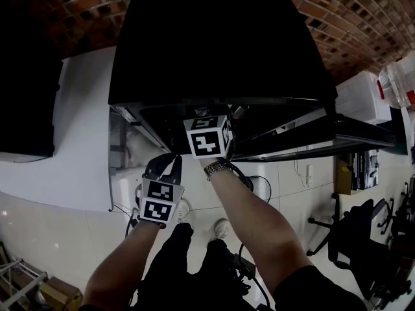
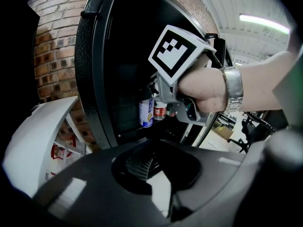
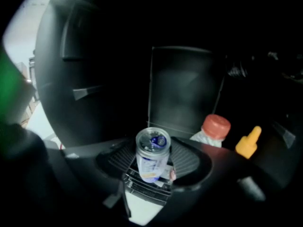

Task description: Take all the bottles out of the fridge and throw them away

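The black fridge (image 1: 214,37) stands open against a brick wall (image 1: 363,11), its door (image 1: 331,135) swung out to the right and a white desk (image 1: 71,135) spreading to its left. The right gripper (image 3: 152,167) reaches into the dark interior. Its jaws stand wide on either side of a silver can (image 3: 152,150) with a blue and white label. The ribbed pads seem to lie against the can's sides, though the gloom inside makes the contact hard to confirm. The can stands upright on the shelf, its pull-tab top facing the camera.

Further in and to the right is a white bottle (image 3: 216,126) with an orange-red cap. Just beside that is a yellow nozzle-topped bottle (image 3: 249,142). From the left gripper view, a red-labelled container (image 2: 160,110) shows on the same shelf, just beside the can.

The left gripper (image 1: 163,166) hangs outside the fridge, lower and to the left of the right one. Its jaws are spread a little and there is nothing between them. A wristwatch (image 2: 233,89) sits on the arm that holds the right gripper.
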`<state>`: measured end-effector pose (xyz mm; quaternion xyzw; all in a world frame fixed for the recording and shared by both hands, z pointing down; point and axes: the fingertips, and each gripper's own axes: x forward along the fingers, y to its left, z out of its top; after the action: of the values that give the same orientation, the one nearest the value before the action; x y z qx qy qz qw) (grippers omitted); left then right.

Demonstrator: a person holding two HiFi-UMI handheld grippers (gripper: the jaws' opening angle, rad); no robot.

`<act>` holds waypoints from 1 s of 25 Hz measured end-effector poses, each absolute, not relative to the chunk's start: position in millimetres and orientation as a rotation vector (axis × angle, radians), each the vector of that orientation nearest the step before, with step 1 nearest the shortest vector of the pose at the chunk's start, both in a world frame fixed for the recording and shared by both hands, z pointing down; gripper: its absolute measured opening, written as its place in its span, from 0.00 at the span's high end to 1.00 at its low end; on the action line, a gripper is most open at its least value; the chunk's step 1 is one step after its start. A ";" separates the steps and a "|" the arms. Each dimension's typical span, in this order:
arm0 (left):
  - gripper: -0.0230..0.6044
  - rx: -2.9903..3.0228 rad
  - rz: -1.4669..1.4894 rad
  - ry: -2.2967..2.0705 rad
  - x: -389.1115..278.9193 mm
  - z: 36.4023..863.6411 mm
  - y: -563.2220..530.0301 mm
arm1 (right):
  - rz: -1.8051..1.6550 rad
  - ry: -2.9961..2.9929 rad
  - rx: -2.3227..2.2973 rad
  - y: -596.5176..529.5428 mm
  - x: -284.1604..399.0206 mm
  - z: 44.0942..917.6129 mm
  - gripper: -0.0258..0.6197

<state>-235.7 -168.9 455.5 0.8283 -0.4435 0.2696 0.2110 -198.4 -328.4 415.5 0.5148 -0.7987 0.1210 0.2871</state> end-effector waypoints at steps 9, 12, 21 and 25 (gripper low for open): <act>0.96 2.311 0.758 -1.227 -220.9 452.4 -161.5 | 0.319 -2.196 1.344 -294.1 -191.3 398.5 0.60; 0.96 2.314 0.755 -1.229 -213.0 450.4 -158.3 | 0.331 -2.206 1.328 -273.6 -183.2 400.1 0.60; 0.96 2.319 0.804 -1.211 -173.2 460.2 -131.4 | 0.363 -2.189 1.305 -200.1 -129.4 414.2 0.61; 0.96 2.339 0.815 -1.161 -136.2 463.7 -112.5 | 0.401 -2.157 1.319 -163.7 -91.2 425.6 0.61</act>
<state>-136.2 -112.5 463.7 0.8375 -0.4158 0.2918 0.2013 -91.2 -163.7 425.6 0.4936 -0.8072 0.1499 0.2868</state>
